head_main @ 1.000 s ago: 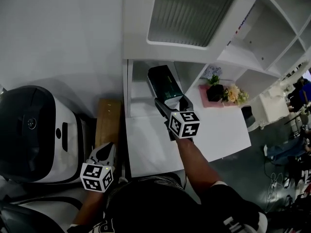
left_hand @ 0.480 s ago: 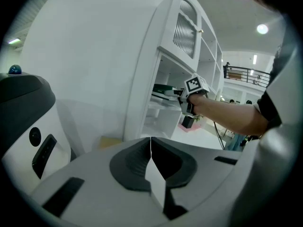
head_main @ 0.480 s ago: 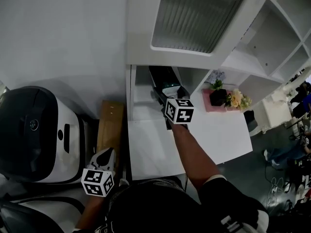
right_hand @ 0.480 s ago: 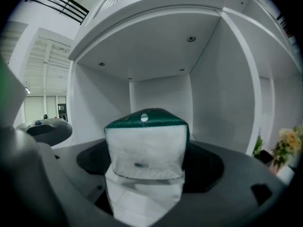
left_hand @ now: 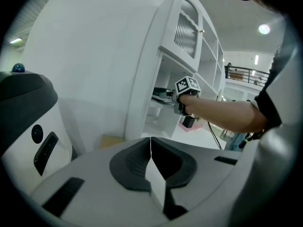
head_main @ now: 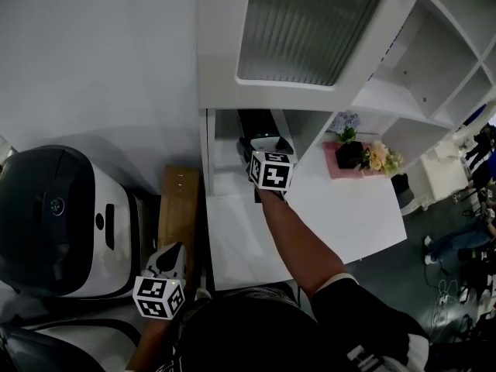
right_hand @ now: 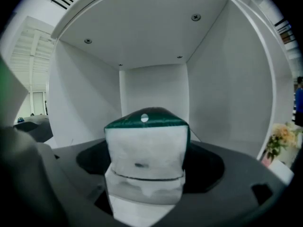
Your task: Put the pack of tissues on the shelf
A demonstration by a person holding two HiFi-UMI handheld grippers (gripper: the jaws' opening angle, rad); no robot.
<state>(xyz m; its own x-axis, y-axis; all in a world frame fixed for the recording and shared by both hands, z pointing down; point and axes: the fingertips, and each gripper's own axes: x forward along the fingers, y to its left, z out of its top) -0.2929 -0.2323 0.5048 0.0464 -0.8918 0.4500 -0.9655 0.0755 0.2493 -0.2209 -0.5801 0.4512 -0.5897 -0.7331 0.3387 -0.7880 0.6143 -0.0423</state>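
The pack of tissues [right_hand: 146, 148] is a white block with a dark green top, and my right gripper [right_hand: 147, 174] is shut on it. In the head view the pack [head_main: 260, 125] shows dark green, reaching into the low open compartment of the white shelf unit [head_main: 225, 37], with the right gripper [head_main: 266, 155] just behind it. The right gripper view faces the bare white inside of that compartment [right_hand: 151, 86]. My left gripper [head_main: 164, 263] hangs low at the left with its jaws closed and nothing between them [left_hand: 152, 174].
A black-and-white machine [head_main: 54, 223] stands at the left beside a narrow wooden board [head_main: 180, 208]. A white desk surface [head_main: 325, 215] extends right of the compartment, with a dark pot of flowers [head_main: 364, 155] on a pink mat. Ribbed cabinet door [head_main: 310, 22] overhead.
My right gripper has carried the pack forward and left, off the desk surface and into the shelf compartment. The left gripper has barely moved.
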